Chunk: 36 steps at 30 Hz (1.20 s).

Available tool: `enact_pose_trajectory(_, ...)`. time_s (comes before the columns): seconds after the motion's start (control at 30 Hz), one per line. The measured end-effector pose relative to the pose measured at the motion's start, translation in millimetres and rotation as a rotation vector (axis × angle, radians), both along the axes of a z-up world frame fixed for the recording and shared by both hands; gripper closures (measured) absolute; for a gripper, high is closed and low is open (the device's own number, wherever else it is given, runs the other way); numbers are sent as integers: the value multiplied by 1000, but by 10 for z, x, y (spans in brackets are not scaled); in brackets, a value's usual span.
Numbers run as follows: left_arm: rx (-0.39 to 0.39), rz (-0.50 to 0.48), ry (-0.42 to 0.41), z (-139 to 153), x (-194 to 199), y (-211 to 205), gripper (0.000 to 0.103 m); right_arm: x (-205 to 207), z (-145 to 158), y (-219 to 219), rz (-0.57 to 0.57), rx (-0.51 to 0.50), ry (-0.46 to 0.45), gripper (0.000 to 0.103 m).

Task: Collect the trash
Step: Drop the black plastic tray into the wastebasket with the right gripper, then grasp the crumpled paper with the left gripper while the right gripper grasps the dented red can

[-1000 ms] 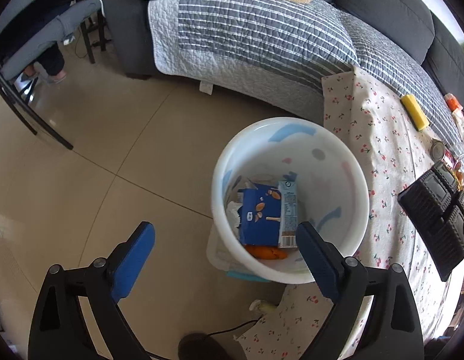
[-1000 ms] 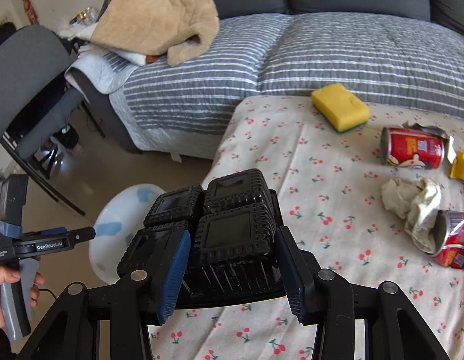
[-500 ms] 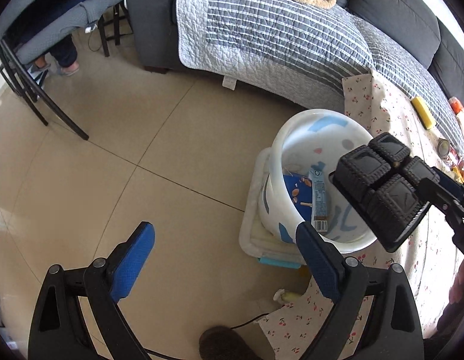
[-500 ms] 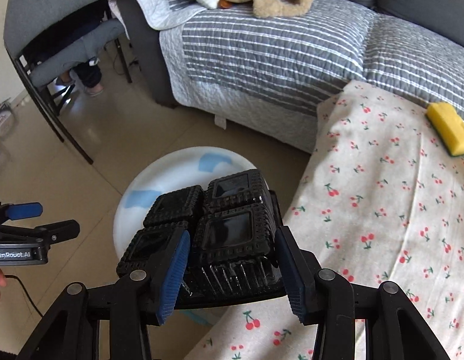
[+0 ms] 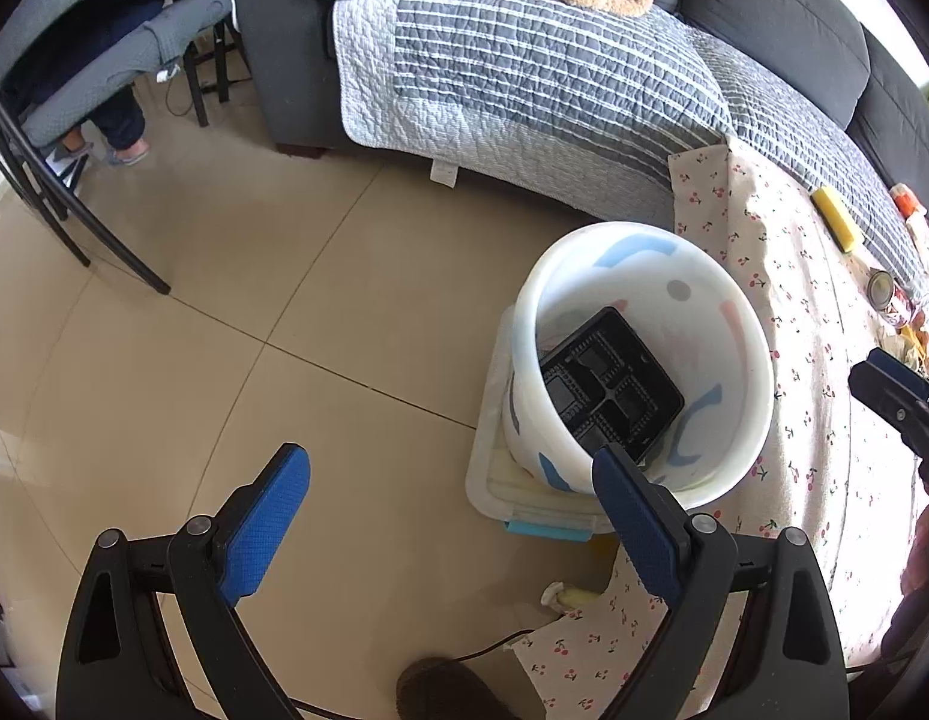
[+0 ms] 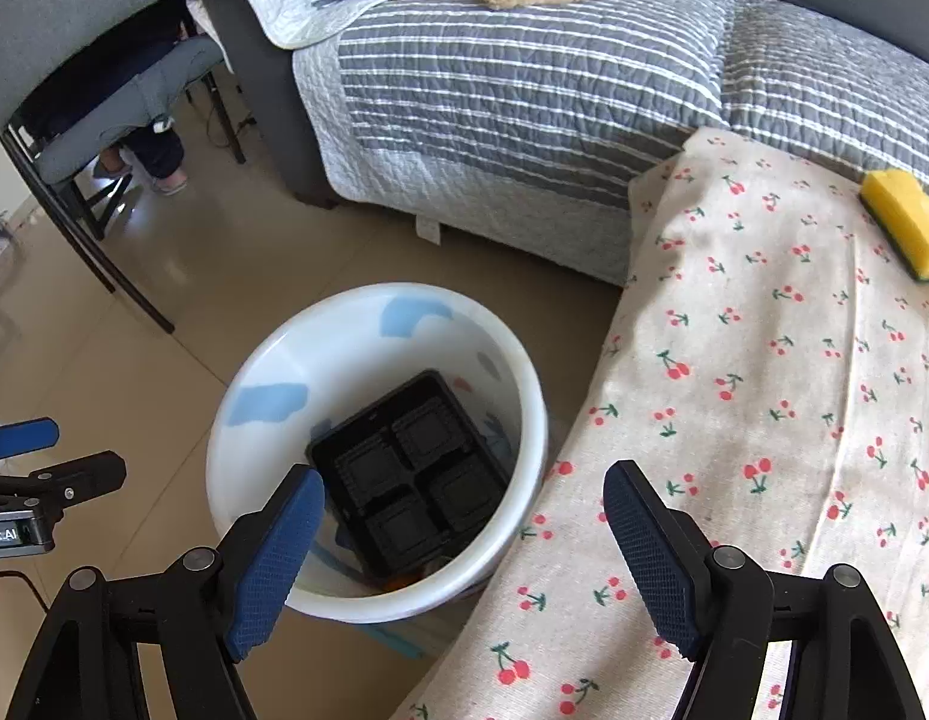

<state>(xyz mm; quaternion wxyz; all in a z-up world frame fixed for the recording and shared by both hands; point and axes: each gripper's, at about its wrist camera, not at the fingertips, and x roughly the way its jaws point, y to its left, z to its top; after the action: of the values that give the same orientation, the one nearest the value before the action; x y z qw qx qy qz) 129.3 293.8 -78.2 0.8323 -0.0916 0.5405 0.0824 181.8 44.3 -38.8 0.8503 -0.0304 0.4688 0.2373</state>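
Where tongs [image 6: 458, 564] gripped: tray [image 6: 407, 471] (binned).

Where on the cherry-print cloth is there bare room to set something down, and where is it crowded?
The cherry cloth is bare from the white bin across to the yellow sponge, with nothing between the right gripper's open jaws. Its far end, past the sponge, is crowded with a can and crumpled wrappers. The black tray fills the bin.
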Motion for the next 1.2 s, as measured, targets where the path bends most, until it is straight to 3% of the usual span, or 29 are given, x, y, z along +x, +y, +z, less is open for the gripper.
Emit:
enact_pose_trajectory(0.33,5,-56,-17,109,104,-400,6,-31,182,-639,-102,-3,-2,19)
enact_pose_trajectory(0.83,-21,-195,-35,242,466,-1530,6,-142,389,-1820,-250,-74,-2,13)
enact_pose_trajectory(1.03,-18,-234,-39,215,620,-1961,0,-130,329,-2373,-348,-43,12,7)
enact_pose_trajectory(1.2,-30,-263,-38,170,741,-2241,0,-19,136,-2872,-490,-15,90,3)
